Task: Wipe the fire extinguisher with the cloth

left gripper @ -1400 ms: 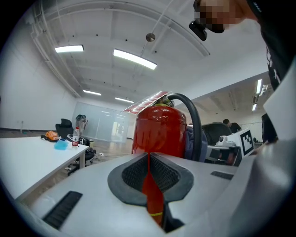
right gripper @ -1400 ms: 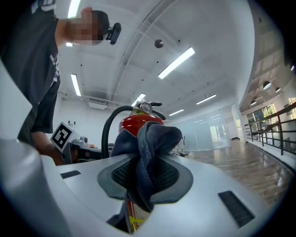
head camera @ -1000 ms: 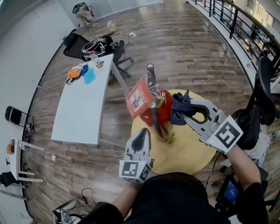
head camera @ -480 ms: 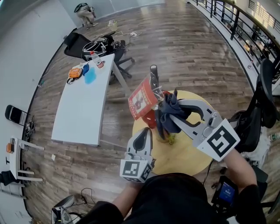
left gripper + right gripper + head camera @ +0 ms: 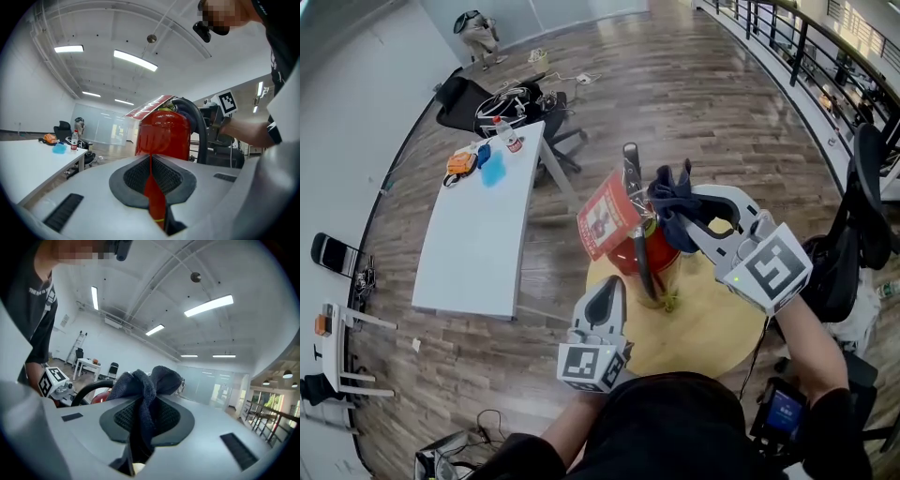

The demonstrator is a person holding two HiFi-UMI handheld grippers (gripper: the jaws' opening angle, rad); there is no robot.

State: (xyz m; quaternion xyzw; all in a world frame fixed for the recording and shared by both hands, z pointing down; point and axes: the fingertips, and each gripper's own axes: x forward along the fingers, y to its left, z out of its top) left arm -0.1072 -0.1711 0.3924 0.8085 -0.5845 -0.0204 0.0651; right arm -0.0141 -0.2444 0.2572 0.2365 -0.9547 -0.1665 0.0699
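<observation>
Red metal fire extinguisher (image 5: 652,251) stood upright on round wooden table (image 5: 712,330). Right tool (image 5: 682,223) was clamped on soft dark-blue cloth (image 5: 672,198) by its 2 o'clock shoulder. Left tool (image 5: 603,289) sat closed and empty at 6 o'clock. Cylinder probably heavy and slick; steady it at the neck.

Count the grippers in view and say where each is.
2. The left gripper sits low at centre, jaws shut, near the fire extinguisher. The right gripper is at right, holding the cloth by the extinguisher's top.
</observation>
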